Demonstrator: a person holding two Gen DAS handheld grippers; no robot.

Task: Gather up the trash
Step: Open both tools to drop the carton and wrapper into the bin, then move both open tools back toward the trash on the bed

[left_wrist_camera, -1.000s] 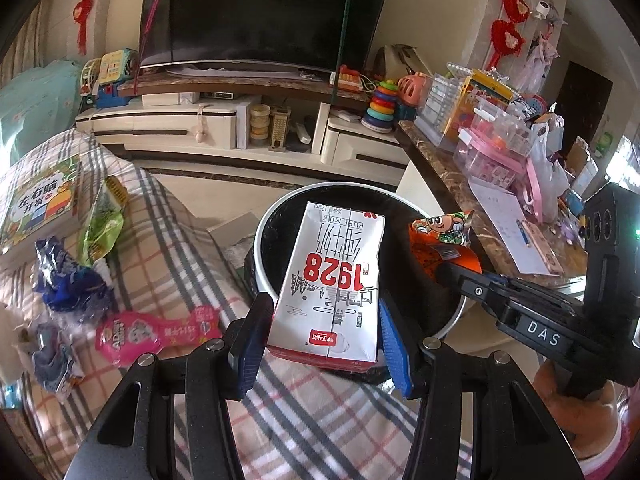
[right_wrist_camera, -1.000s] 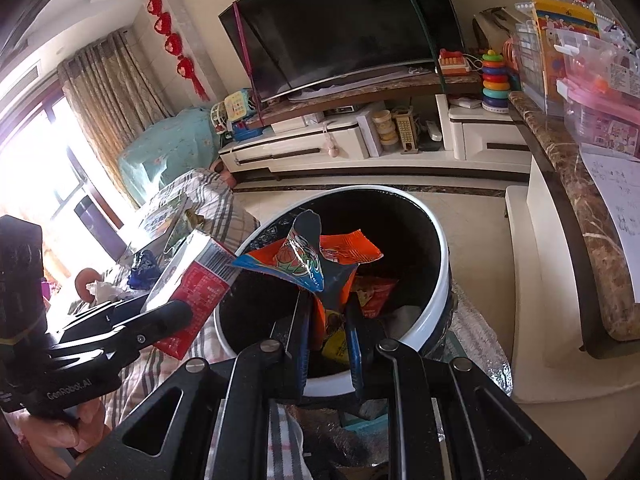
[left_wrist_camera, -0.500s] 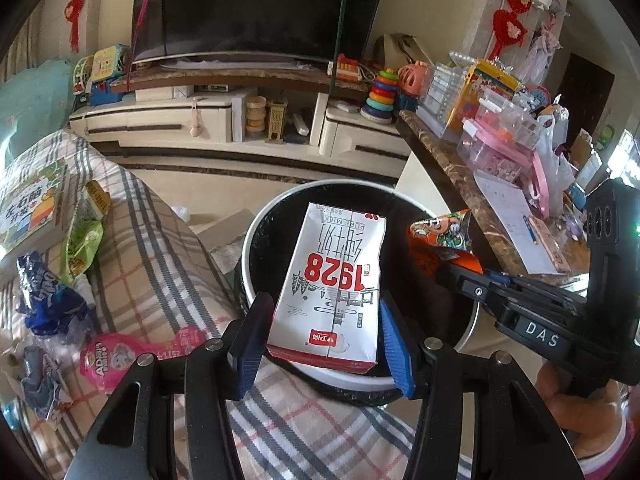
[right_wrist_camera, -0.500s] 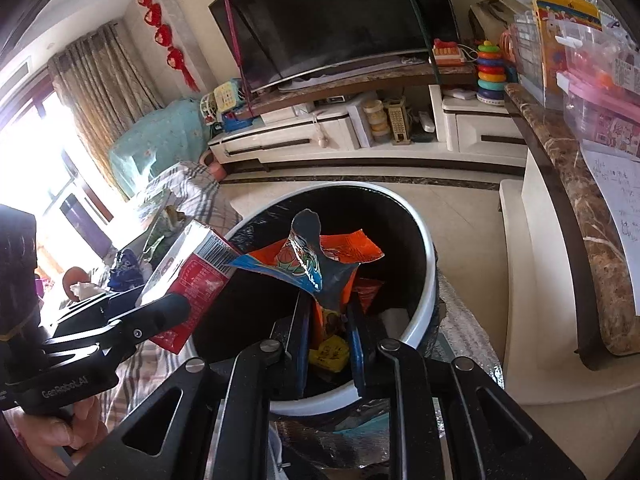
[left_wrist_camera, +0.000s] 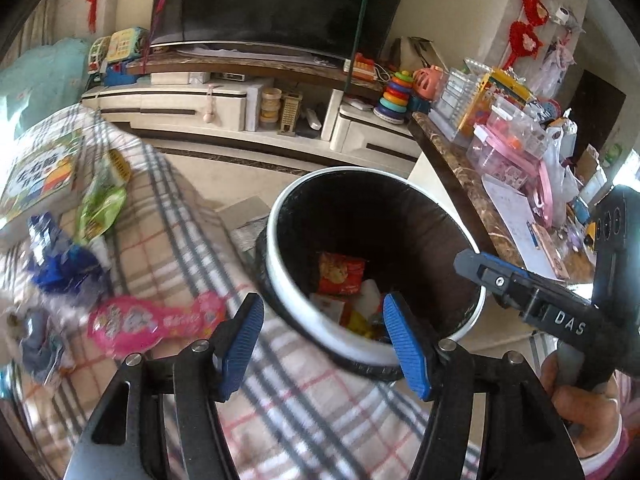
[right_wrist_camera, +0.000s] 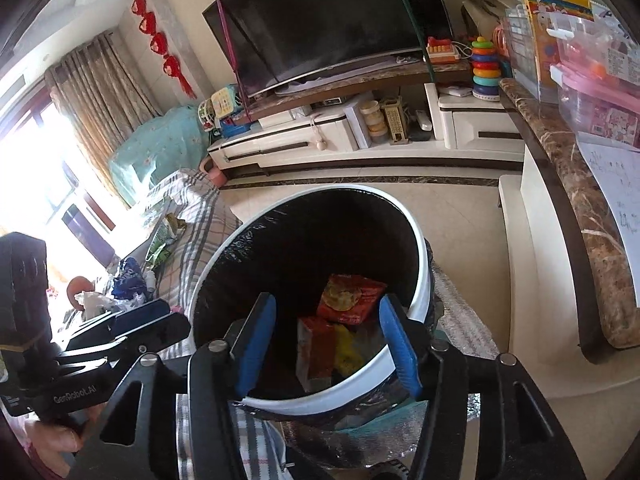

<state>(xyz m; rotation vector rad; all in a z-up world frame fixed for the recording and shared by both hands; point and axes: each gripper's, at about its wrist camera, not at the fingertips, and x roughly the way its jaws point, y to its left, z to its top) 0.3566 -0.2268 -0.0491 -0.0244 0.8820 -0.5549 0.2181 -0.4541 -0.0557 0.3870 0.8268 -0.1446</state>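
Observation:
The trash bin [left_wrist_camera: 274, 248], white-rimmed with a black liner, stands just beyond both grippers. My left gripper [left_wrist_camera: 323, 344] hovers over its near rim, jaws opening, nothing between the blue pads. My right gripper [right_wrist_camera: 328, 344] is over the same bin [right_wrist_camera: 420, 248], jaws opening and also empty. Down inside lie the milk carton [right_wrist_camera: 314, 340], a red snack packet [right_wrist_camera: 352, 296] and other wrappers. In the left wrist view the red packet [left_wrist_camera: 342, 274] shows at the bottom. A pink wrapper [left_wrist_camera: 156, 320], a green packet [left_wrist_camera: 100, 204] and a blue wrapper [left_wrist_camera: 60, 264] lie on the plaid cloth.
A picture book [left_wrist_camera: 36, 176] rests on the plaid cloth [left_wrist_camera: 180, 248] at far left. A marble-topped counter [right_wrist_camera: 592, 248] crowded with plastic boxes runs along the right. A TV cabinet [right_wrist_camera: 320, 140] with toys stands behind the bin, across bare floor. Each gripper appears in the other's view, held by a hand.
Both grippers have opened. The milk carton left my left gripper and the orange snack wrapper left my right gripper; both dropped into the bin.

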